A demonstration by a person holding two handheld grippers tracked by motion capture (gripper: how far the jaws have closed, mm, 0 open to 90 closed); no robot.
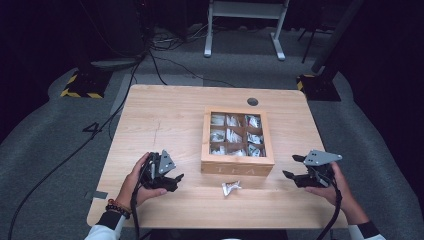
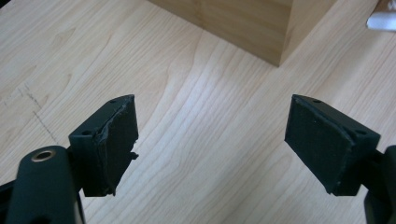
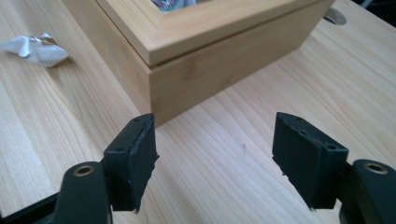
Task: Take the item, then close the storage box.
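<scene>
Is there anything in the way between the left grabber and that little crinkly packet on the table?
Nothing visible. The left gripper is open, and only bare table lies between it and the packet. The tea box sits just behind that path, not across it.

both forearms come in from the near edge. the left hand [image 1: 134,184] holds the left gripper [image 1: 176,178] at near left, pointing right, jaws apart and nothing between them. the right hand [image 1: 336,187] holds the right gripper [image 1: 292,166] at near right, pointing left, jaws wide and empty.
</scene>
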